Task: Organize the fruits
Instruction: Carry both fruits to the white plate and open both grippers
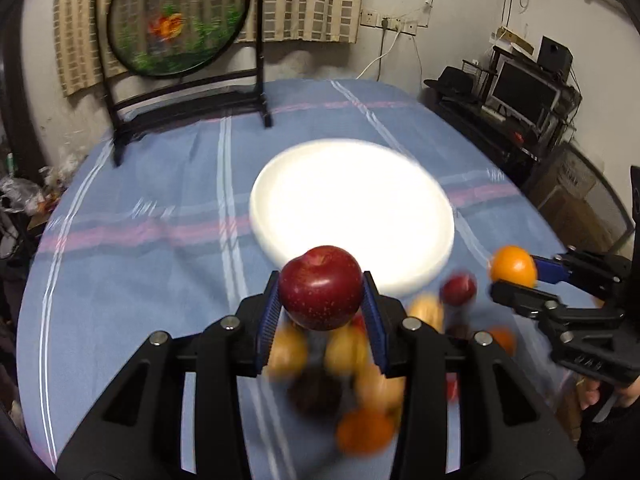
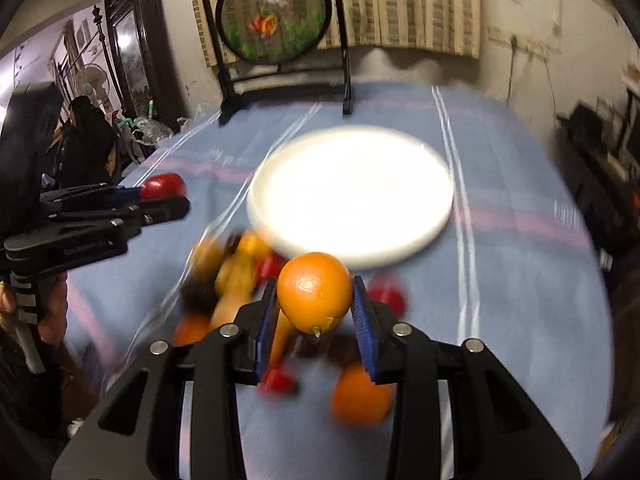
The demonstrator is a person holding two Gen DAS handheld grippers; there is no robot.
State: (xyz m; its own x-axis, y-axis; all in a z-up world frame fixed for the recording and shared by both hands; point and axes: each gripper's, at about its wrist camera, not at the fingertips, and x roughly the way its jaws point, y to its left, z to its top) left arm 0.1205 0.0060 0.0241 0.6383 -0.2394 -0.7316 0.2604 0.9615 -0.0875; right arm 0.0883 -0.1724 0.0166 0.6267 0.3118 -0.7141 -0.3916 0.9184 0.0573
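A dark red apple (image 1: 320, 288) sits clamped between the blue pads of the left tongs (image 1: 322, 312), lifted clear of the surface (image 1: 140, 264), which is covered in a blue cloth with white and pink stripes. An orange (image 2: 314, 292) is clamped the same way in the right tongs (image 2: 316, 312), its stem end turned toward the near side. Below and behind both held fruits lies a blurred heap of loose fruit (image 2: 232, 280) on the cloth: yellowish pieces, a few small red ones, some dark ones, and another orange (image 2: 360, 396) nearest the camera. Just beyond the heap, toward the far side, rests a large white plate (image 1: 280, 184), bare on its bright face, its near rim close to the held fruits. From the left wrist view the right tongs reach in from the right with the orange held beside the plate's right edge; from the right wrist view the left tongs come in from the left with the apple beside the plate's left edge. At the far end of the surface stands a round embroidered screen (image 1: 178, 20) in a dark wooden frame, in front of a checked curtain (image 1: 312, 0). A monitor (image 1: 524, 92) and shelves of clutter stand off to the far right, and a person's hand (image 2: 52, 312) grips the left handle.
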